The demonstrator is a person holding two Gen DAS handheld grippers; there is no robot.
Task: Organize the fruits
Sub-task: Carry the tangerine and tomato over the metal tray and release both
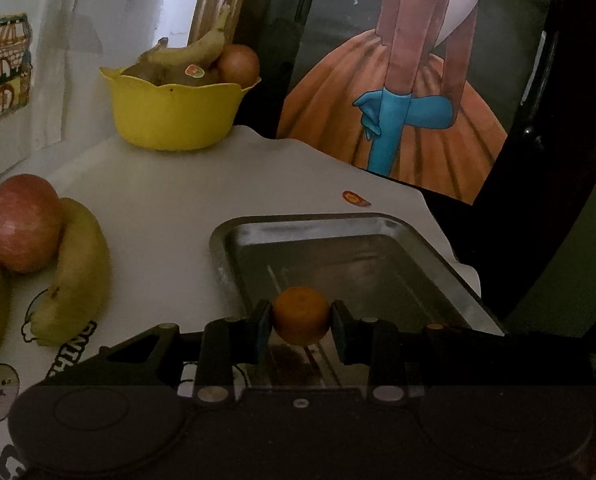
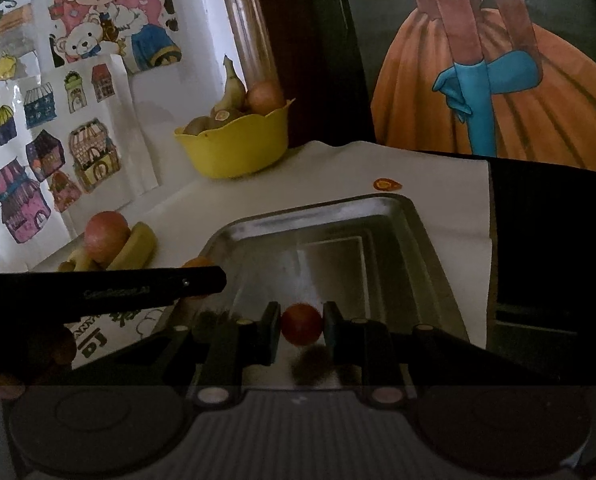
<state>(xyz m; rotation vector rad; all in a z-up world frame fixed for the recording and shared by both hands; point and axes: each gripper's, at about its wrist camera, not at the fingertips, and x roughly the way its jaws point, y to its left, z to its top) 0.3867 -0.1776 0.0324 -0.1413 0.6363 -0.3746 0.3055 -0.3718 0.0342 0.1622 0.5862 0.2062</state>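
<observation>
Fruits are mid-sort, with most of the work left by the look of things. Nearest, the left claw point(image 1: 301, 326) grips a small orange tangerine point(image 1: 301, 314) above the near end of the metal tray point(image 1: 378, 222). The right claw point(image 2: 302, 330) likewise clenches a small red fruit point(image 2: 301, 323) over the same tray, its shadow falling on the tray floor below. Nothing else lies in the tray, so, judging from this, these would be the first pieces to land there.

Further out on the surface point(image 1: 169, 184), an apple point(image 1: 25, 222) rests touching a banana point(image 1: 79, 268), with another yellow fruit at the left edge; these remain loose. Beyond, near the wall, the yellow bowl point(image 1: 169, 114) holds a banana, a round fruit and what look like kiwis, whether already sorted or awaiting sorting I cannot tell.
</observation>
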